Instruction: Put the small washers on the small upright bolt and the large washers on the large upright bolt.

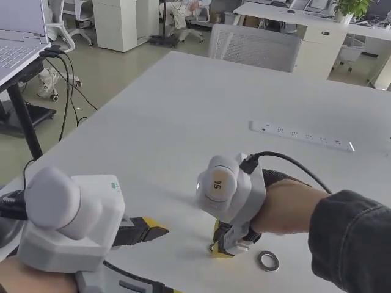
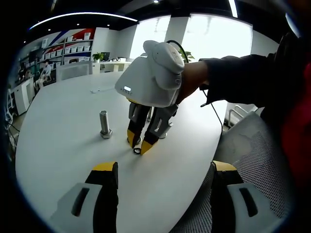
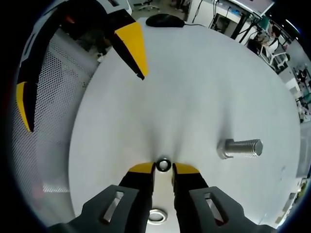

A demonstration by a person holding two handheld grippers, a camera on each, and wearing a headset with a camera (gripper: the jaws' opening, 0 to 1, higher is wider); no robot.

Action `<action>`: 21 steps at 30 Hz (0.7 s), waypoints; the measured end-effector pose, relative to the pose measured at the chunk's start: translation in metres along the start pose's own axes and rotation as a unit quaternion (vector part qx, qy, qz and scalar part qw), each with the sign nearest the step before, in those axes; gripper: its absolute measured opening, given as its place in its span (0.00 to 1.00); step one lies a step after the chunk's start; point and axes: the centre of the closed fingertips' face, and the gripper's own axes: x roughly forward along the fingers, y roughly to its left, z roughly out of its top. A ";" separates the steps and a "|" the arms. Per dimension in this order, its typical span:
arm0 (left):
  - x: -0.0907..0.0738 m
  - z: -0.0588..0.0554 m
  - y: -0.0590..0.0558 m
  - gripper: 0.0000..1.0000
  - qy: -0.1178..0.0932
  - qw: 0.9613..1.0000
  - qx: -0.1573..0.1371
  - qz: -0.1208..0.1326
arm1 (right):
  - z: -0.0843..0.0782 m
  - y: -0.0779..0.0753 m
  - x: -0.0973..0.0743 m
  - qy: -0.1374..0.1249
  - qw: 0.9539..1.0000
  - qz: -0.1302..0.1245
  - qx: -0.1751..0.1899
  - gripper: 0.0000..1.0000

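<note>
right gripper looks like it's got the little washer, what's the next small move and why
Probably lift the right gripper straight up a little. Its jaws are closed on the small washer, which sits low at the table. The bolt stands upright off to one side, so the washer must rise above its top first.

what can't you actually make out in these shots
Head view: the body of the right gripper covers its tips, so the gripped washer can't be made out there.
Right gripper view: its own jaws partly hide the loose washer.
The bolt: small or large is unclear, with nothing beside it to compare.
</note>
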 end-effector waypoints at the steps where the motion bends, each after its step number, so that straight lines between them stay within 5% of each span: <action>1: 0.000 0.000 0.000 0.77 0.000 1.000 0.000 0.000 | 0.000 0.001 0.000 0.000 1.000 0.002 0.002 0.15; 21: 0.000 0.000 0.002 0.77 -0.001 1.000 -0.001 -0.001 | 0.000 0.001 0.000 -0.009 1.000 0.002 0.021 0.15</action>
